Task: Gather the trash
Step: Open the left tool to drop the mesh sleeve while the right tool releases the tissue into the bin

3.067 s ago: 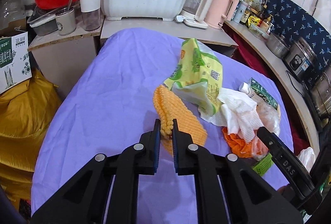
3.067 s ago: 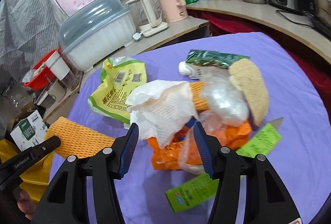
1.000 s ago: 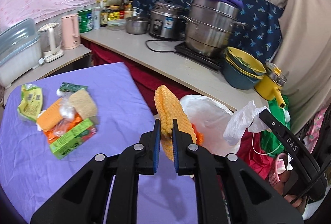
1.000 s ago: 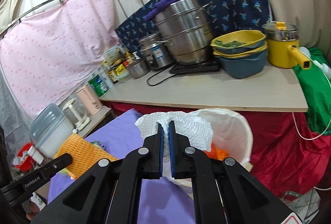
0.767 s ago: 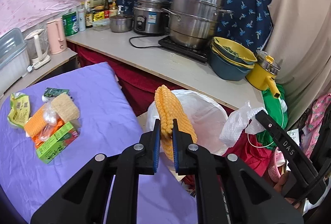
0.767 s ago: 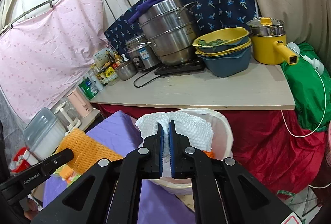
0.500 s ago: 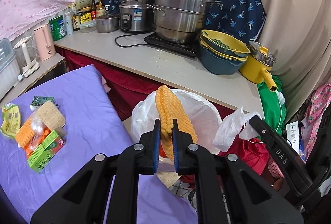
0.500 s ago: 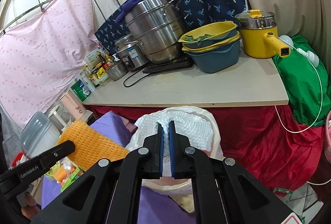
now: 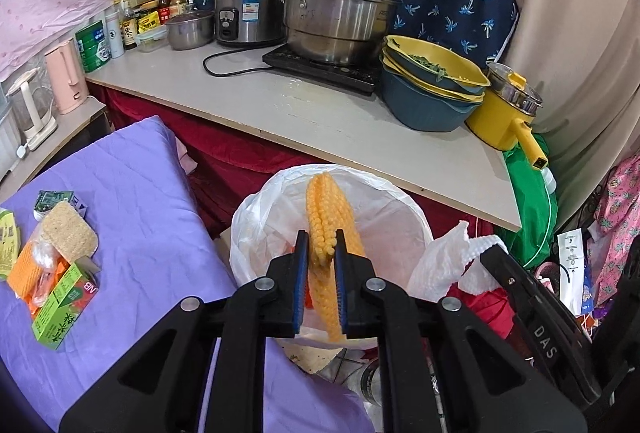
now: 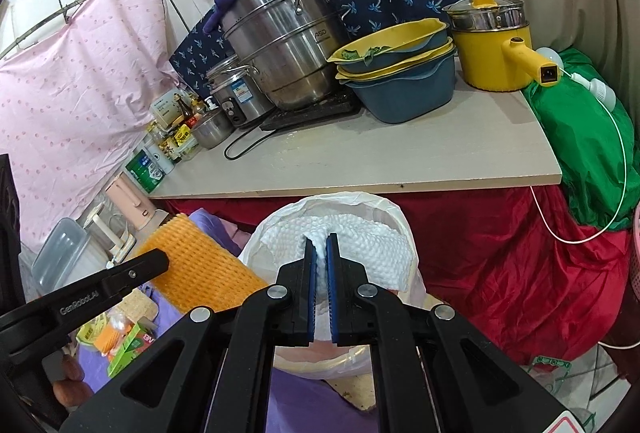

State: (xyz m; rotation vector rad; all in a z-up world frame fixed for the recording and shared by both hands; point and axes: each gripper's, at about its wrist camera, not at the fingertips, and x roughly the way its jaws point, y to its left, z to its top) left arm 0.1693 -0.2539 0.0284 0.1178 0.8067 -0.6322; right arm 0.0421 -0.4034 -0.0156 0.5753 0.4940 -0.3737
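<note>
L wrist: my left tongs [image 9: 322, 247] have just begun easing apart, yellow net [image 9: 329, 217] between pads, hanging over bin [image 9: 416, 229] ahead, drop starting. More trash [image 9: 60, 273] back left on cloth.

R wrist: right tongs [image 10: 319, 253] clamp tissue [image 10: 360, 241] over bin [image 10: 394, 211], next to go.

"DAS" stands in pale letters on the black arm of the right hand-held gripper [image 9: 488, 253], seen from the left wrist. "GenRobot.AI" is printed on the arm of the left hand-held gripper [image 10: 160, 261], seen from the right wrist. The big steel steamer pot [image 10: 280, 45] bears "ASD" on its side. On the purple cloth left of the pot, a green carton [image 9: 64, 309] shows the letters "NB"; its other print is too small to read.
</note>
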